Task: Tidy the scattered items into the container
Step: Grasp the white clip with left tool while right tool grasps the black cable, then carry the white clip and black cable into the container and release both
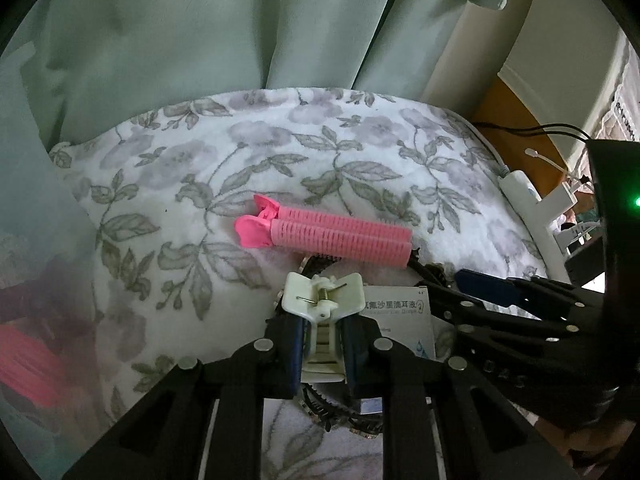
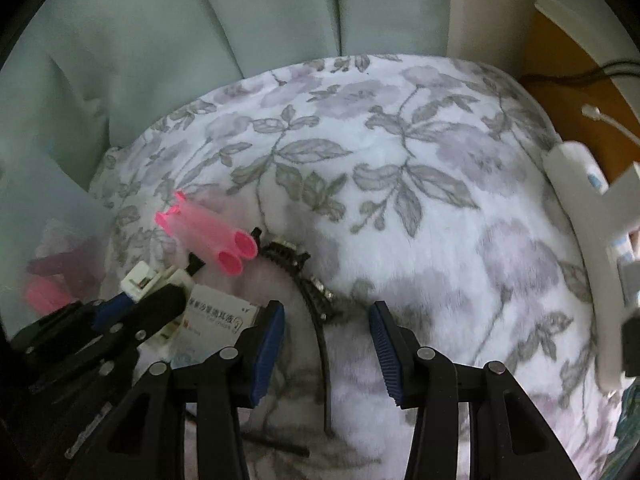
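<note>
My left gripper [image 1: 322, 354] is shut on a cream-white hair clip [image 1: 322, 300], held just above the floral blanket [image 1: 280, 152]. The clip also shows in the right wrist view [image 2: 150, 278]. A pink double hair roller clip [image 1: 328, 234] lies just beyond it, also in the right wrist view [image 2: 212, 238]. A white medicine box [image 1: 396, 308] and a black toothed headband [image 2: 316, 308] lie under and beside the grippers. My right gripper [image 2: 326, 348] is open, its jaws either side of the headband. A translucent container [image 1: 36, 320] at far left holds pink items.
Green curtains [image 1: 200, 32] hang behind the blanket. A white power strip [image 1: 520, 190] with cables lies at the blanket's right edge over wooden floor [image 1: 516, 120]. The right gripper's fingers [image 1: 500, 292] reach in from the right in the left wrist view.
</note>
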Tool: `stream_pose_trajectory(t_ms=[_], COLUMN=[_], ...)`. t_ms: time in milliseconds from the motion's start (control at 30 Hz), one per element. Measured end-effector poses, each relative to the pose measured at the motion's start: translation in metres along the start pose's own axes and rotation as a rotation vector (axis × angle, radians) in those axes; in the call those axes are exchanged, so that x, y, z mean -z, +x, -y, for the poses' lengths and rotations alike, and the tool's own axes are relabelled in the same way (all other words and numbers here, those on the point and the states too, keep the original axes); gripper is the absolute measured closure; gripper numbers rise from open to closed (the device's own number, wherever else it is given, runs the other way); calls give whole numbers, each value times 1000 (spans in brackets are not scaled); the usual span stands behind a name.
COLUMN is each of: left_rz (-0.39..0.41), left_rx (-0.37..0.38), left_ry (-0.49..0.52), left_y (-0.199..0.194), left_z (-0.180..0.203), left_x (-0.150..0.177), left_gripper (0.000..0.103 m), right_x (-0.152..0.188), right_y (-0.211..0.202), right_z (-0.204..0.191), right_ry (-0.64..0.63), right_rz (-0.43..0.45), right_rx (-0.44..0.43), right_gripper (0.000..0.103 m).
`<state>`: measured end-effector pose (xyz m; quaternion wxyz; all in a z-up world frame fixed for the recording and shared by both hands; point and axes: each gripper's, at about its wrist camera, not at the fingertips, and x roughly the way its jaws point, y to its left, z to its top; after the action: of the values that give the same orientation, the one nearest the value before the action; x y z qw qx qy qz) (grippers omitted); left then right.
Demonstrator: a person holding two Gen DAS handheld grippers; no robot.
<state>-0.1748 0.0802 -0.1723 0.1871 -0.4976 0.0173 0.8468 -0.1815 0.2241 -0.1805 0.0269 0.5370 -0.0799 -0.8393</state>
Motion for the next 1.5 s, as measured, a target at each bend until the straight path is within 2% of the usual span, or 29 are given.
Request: stream_pose_trajectory(t_ms=[67,133,333,600,767,1033,1233,1500], left_rz=[1,5,40,126,182,257,320,416], left_rx=[5,11,16,36,40,44,46,48], left_ry=[-6,-10,-8,-22,-30,-35,-53,-103], left_y=[-2,-5,-32,-93,-129,-175,-206,-246], left_z=[0,0,6,17,22,27,21,-6], left_x=[0,0,0,1,4,15,25,42], left_gripper=[86,86,86,86,86,86,86,86], right_x=[1,2,9,17,20,36,41,46], right_y=[0,-1,-17,-74,-112,-161,-203,-245], right_z=[-3,-1,6,12,17,23,13,-16], right_ry=[-15,-18,20,50,69,83,56,-2], right_rz=[8,10,18,125,188,253,331,402], right_rx=[29,27,-17,-48,-67,-84,-89,-84], right_gripper=[67,82,84,86,90,92,93,95])
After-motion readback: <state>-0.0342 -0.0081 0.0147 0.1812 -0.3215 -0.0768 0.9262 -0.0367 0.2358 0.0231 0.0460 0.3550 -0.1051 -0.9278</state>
